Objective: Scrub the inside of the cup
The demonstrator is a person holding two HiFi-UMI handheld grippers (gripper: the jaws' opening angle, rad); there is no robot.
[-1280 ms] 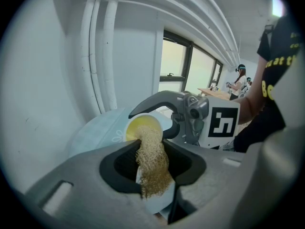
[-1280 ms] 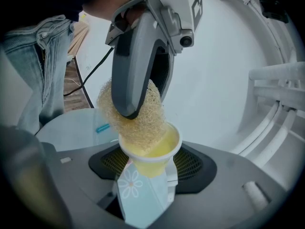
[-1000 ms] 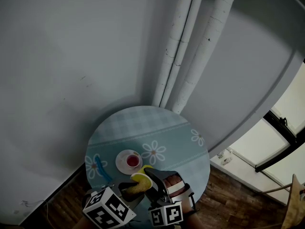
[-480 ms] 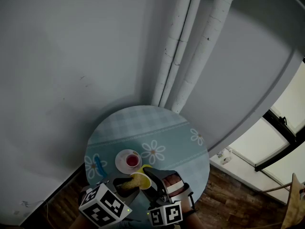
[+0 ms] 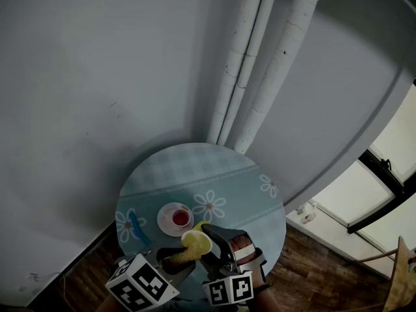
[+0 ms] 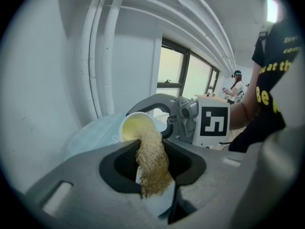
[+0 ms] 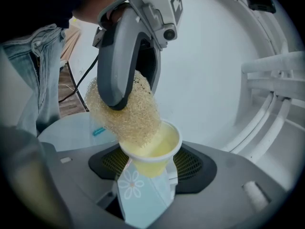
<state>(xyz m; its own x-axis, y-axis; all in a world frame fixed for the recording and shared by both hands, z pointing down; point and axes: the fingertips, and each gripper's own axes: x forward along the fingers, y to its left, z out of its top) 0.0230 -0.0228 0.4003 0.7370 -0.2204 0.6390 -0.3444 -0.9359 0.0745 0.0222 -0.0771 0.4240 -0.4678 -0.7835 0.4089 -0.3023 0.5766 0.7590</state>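
Note:
A pale yellow cup (image 7: 152, 149) sits tilted between the jaws of my right gripper (image 7: 151, 165), which is shut on its lower body. My left gripper (image 6: 152, 152) is shut on a tan mesh scrubber (image 6: 152, 163), whose far end is pushed into the cup's mouth (image 6: 135, 127). In the right gripper view the scrubber (image 7: 126, 111) fills the near left side of the cup's opening. In the head view the cup (image 5: 197, 241) and scrubber (image 5: 174, 259) are held above the near edge of the round table, with the left gripper (image 5: 170, 259) to the left of the right gripper (image 5: 213, 244).
The round table (image 5: 221, 174) has a light blue flowered cloth. A white saucer with a red centre (image 5: 175, 218) lies just beyond the cup, and a blue object (image 5: 136, 226) lies at the table's left edge. White pipes (image 5: 260, 64) run up the wall behind. A person (image 6: 234, 87) stands far off.
The left gripper with the scrubber has shifted slightly at the cup's mouth. The cup stays in the right gripper at about the same place.

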